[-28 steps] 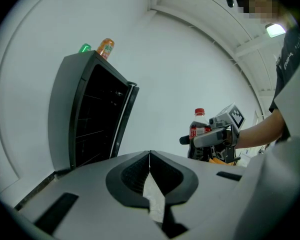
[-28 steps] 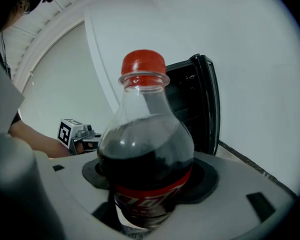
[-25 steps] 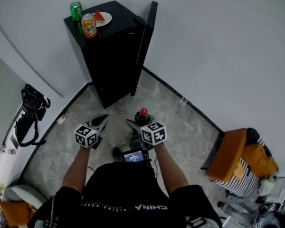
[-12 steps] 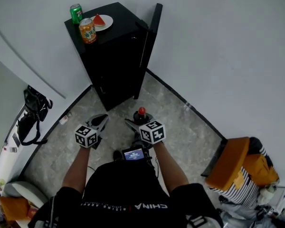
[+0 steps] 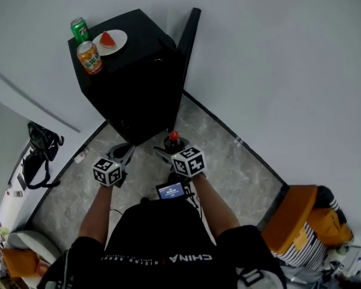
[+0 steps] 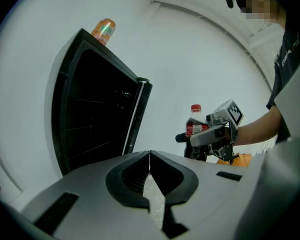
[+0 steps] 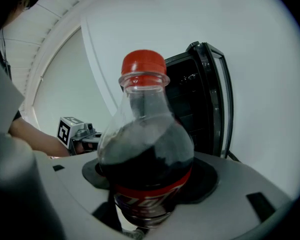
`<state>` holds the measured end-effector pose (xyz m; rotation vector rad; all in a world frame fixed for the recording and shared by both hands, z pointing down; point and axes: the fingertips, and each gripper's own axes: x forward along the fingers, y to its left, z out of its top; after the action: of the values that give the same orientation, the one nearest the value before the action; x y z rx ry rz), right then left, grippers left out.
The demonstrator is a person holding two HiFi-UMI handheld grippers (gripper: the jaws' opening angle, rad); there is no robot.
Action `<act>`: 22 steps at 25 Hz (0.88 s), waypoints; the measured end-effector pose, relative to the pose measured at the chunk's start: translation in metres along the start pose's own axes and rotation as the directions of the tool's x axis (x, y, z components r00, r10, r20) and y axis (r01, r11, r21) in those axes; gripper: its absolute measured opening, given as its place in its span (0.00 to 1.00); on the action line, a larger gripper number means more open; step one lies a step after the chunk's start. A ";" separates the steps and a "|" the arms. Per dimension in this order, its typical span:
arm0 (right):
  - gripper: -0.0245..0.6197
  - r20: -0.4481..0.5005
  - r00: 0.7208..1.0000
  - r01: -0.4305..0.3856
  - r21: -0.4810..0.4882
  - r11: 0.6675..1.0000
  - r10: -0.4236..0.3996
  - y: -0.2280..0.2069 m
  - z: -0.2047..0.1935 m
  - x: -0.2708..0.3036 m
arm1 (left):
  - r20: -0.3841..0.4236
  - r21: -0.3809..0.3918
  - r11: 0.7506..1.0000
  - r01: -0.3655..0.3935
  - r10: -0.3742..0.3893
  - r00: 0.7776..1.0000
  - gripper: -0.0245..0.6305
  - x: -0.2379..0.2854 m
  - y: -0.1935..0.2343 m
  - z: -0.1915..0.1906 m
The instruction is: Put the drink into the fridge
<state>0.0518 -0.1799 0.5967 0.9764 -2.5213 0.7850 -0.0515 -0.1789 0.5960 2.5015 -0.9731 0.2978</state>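
While the cola bottle (image 7: 146,164) stands upright between the fingers (image 7: 230,194) of the right gripper (image 5: 170,151), pinched low on its belly around the red label, it hangs over the floor (image 5: 228,161) just short of the black fridge (image 5: 138,101), whose door (image 5: 188,44) is swung open on the right. The left gripper (image 6: 150,159) carries nothing. Its fingers (image 6: 90,194) are pressed together at the tips and point toward the dark opening.

The hold sits low on a smooth, round body, so I judge the tall bottle could lean or slide out if it is swung in quickly. The red cap could catch the top edge of the opening or a shelf if it goes in too high, and the door edge is near enough on the right to be clipped. A knock to the cabinet could also upset the orange can (image 5: 89,57), which stands close to the front edge of the top.

Only the head view shows the whole top: the orange can, a green can (image 5: 79,30) and a plate (image 5: 121,40) with a watermelon slice (image 5: 107,38). The left gripper view catches just the orange can over the rim, but it gives the bottle from the side and what look like shelf lines inside. The right gripper view alone shows the contact at the label and the liquid level
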 end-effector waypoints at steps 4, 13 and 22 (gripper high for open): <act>0.53 -0.009 1.000 -0.024 -0.026 0.999 0.024 -0.029 0.014 0.003 | -0.003 0.009 1.000 -0.009 0.009 1.000 0.06 0.032 0.000 0.012; 0.53 -0.039 0.993 -0.112 -0.054 0.992 0.110 -0.060 0.039 0.025 | 0.027 -0.003 0.997 -0.079 0.079 0.997 0.06 0.064 0.014 0.041; 0.53 -0.041 0.990 -0.137 -0.066 0.988 0.134 -0.049 0.059 0.052 | 0.013 0.006 0.997 -0.081 0.081 0.997 0.06 0.062 0.033 0.051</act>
<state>0.0428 -0.2722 0.5925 0.7683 -2.5860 0.7423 -0.0263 -0.2613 0.5833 2.4762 -1.0822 0.3107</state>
